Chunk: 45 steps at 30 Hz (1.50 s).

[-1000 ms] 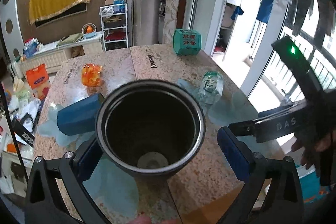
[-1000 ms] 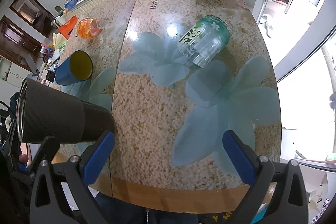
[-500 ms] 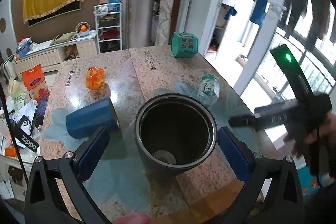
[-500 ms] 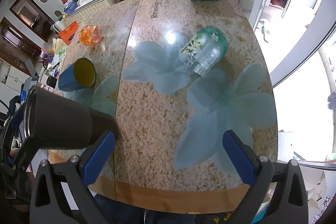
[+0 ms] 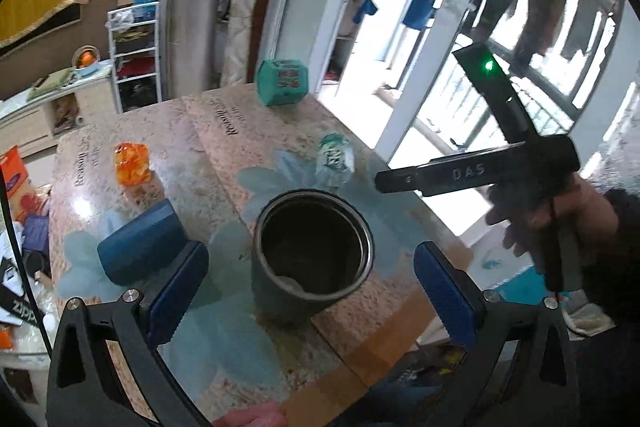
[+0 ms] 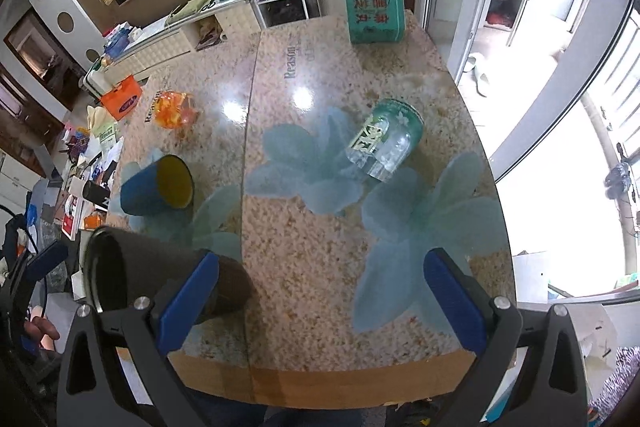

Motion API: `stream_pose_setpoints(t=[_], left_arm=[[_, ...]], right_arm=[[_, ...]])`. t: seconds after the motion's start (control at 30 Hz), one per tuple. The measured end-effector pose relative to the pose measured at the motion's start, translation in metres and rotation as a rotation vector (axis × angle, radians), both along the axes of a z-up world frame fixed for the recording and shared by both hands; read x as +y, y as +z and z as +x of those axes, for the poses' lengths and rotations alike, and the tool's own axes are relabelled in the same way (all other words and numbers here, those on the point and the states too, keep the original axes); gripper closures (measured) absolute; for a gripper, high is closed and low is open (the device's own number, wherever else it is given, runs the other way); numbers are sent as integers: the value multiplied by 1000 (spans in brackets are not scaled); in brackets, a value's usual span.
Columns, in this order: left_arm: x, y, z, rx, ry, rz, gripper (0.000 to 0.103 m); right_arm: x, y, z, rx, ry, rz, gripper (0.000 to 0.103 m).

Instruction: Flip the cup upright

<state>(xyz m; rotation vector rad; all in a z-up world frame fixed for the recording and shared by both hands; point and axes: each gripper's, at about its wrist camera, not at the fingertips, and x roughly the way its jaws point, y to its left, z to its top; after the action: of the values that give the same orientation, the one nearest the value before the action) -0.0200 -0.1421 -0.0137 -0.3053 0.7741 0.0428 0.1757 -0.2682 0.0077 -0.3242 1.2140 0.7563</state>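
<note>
A dark steel tumbler [image 5: 312, 259] stands upright on the table, mouth up, between the fingers of my open left gripper [image 5: 312, 287], which do not touch it. It also shows at the lower left of the right wrist view [image 6: 160, 275]. A blue cup with a yellow inside [image 6: 158, 185] lies on its side left of the tumbler [image 5: 140, 247]. A clear green-labelled glass jar [image 6: 384, 143] lies on its side further back [image 5: 334, 159]. My right gripper [image 6: 320, 303] is open and empty above the table's near edge.
A green box [image 6: 374, 13] stands at the far edge of the granite table [image 6: 304, 227]. An orange packet [image 6: 174, 109] lies at the back left. The right gripper's body [image 5: 480, 171] and the hand holding it hang at the right of the left view.
My left gripper has drawn back and up from the tumbler, which stays standing on the table. My right gripper has lifted and pulled back a little.
</note>
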Motion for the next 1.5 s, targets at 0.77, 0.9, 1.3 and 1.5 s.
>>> stream_pose_setpoints(t=[0.77,0.9,1.3,1.5], left_arm=[[116,15,-17,144,15,-180,0],[119,14,-23,140,16,-181,0],[100,33,-12,160,-22,-100,0],[99,34,-6,168,-33,-109,0]], right_arm=[[63,51,-88,-141,19,-87,0],[64,52,-93,-142,-10,-84,0],[59,59,-98,-181,-45,-102,0],[58,59,-98,-170,-50,-91,0]])
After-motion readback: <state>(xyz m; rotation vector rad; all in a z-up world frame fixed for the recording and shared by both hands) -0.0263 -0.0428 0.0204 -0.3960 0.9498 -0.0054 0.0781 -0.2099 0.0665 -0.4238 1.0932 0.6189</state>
